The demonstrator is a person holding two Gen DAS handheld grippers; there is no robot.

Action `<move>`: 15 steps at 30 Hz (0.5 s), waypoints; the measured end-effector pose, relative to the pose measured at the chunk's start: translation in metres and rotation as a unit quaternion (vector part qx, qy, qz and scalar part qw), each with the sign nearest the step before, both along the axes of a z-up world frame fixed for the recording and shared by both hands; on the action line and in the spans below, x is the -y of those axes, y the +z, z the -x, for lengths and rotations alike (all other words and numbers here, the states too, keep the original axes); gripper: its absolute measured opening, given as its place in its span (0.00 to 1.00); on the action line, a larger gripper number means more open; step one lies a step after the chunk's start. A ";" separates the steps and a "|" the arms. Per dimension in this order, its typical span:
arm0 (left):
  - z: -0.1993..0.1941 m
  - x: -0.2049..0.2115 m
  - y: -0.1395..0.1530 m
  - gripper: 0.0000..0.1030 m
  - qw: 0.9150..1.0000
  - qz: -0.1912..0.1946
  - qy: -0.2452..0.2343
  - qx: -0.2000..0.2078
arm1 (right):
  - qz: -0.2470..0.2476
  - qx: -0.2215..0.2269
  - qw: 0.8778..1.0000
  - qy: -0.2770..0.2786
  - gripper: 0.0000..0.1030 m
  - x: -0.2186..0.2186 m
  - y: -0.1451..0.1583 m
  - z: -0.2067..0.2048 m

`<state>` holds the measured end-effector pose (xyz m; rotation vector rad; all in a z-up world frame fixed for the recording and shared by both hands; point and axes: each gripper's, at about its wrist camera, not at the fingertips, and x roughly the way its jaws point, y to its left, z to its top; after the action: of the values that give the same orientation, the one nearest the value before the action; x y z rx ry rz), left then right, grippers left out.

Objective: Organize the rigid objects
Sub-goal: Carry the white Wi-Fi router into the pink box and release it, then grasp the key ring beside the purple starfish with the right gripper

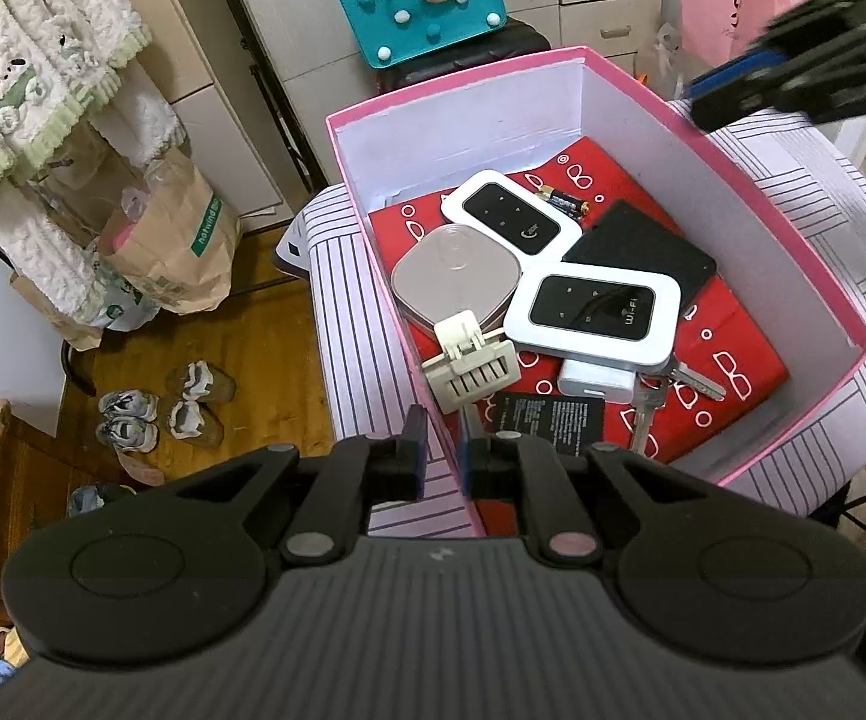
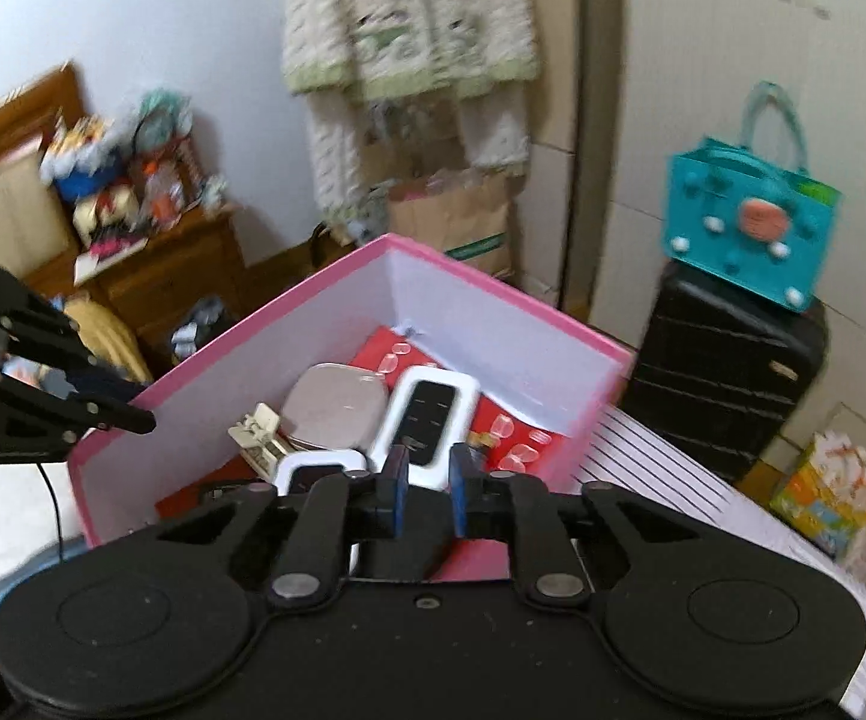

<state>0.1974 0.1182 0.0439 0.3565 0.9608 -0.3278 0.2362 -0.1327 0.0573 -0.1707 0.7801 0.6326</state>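
Sorting into the pink box [image 1: 553,69]; left gripper [image 1: 440,456] pinching its near wall, steadying; right gripper [image 2: 426,483] narrow, empty, above box edge; next: fetching another item, Wi-Fi routers [image 1: 595,309] already inside.

teal felt bag [image 2: 751,234] atop black suitcase [image 2: 727,384]; paper bag [image 1: 183,234] and sneakers [image 1: 129,420] on wooden floor [image 1: 264,372].

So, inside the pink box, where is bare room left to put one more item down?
Bare red lining shows in two places: along the far wall of the pink box, behind the upper white router, and in the right corner beyond the keys. The middle and left side are crowded.
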 end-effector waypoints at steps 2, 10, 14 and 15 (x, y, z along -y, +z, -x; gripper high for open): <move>0.000 0.000 0.000 0.10 1.000 0.003 -0.001 0.001 | -0.016 -0.001 0.999 -0.036 0.36 0.028 0.002 0.008; 0.000 0.000 -0.001 0.10 1.000 0.013 0.016 0.006 | -0.061 -0.048 0.986 -0.146 0.42 0.109 -0.060 0.013; -0.002 0.003 -0.001 0.10 1.000 0.007 0.020 0.004 | -0.079 -0.069 0.982 -0.159 0.44 0.124 -0.096 0.009; -0.002 0.003 -0.001 0.10 1.000 0.007 0.022 0.003 | -0.082 -0.072 0.982 -0.154 0.44 0.124 -0.103 0.008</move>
<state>0.1996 0.1149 0.0433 0.3241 0.9579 -0.2932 0.2282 -0.2571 -0.0460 0.1475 0.8684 0.4156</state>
